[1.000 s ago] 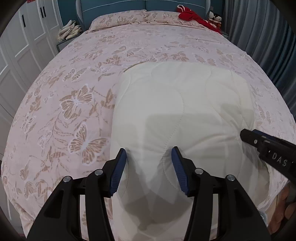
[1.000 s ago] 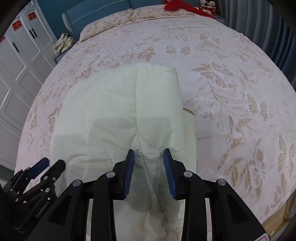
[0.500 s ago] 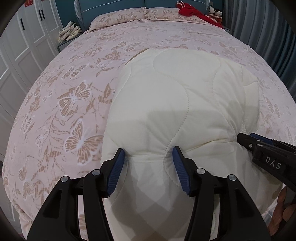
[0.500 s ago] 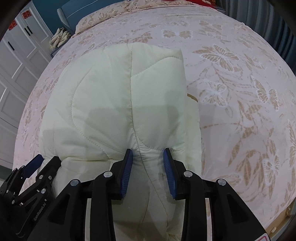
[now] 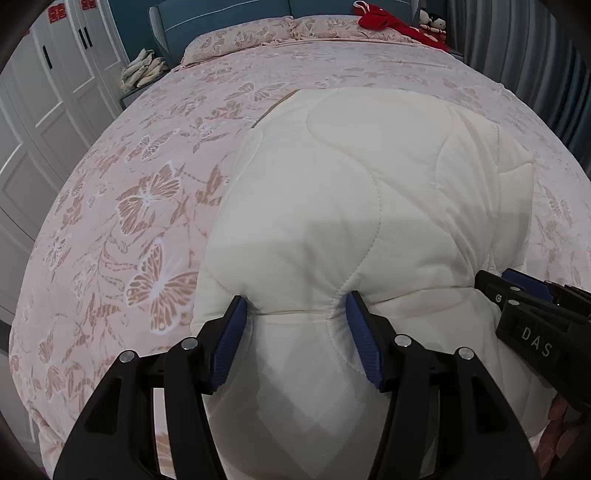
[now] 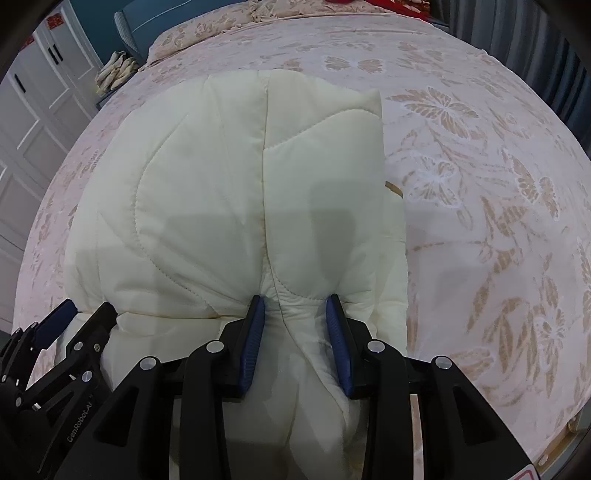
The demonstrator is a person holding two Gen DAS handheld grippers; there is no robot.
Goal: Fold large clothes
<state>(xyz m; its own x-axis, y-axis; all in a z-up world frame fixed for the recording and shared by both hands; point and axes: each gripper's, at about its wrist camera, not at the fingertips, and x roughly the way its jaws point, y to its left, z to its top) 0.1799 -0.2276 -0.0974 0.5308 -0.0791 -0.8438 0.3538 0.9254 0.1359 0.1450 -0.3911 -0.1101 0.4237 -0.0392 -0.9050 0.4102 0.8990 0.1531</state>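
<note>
A cream quilted coat (image 5: 351, 206) lies folded on the pink butterfly bedspread (image 5: 147, 192). Its near edge is bunched up between the blue pads of both grippers. My left gripper (image 5: 295, 306) is shut on the coat's left part. In the right wrist view the same coat (image 6: 221, 184) fills the middle, and my right gripper (image 6: 295, 301) is shut on a pinched seam at its right part. The right gripper's fingertips (image 5: 495, 284) show at the right edge of the left view. In the right view the left gripper's fingertips (image 6: 66, 310) show at lower left. The coat's underside is hidden.
Pillows (image 5: 240, 40) and a red cloth (image 5: 384, 18) lie at the bed's head. White wardrobe doors (image 5: 44, 110) stand on the left and a grey curtain (image 5: 535, 66) on the right. A pile of pale cloth (image 5: 144, 70) sits by the headboard. The bed's wooden corner (image 6: 561, 435) shows lower right.
Both grippers have sunk toward the bed with the coat's edge in them. The coat now looms larger and lies flatter on the bedspread.
</note>
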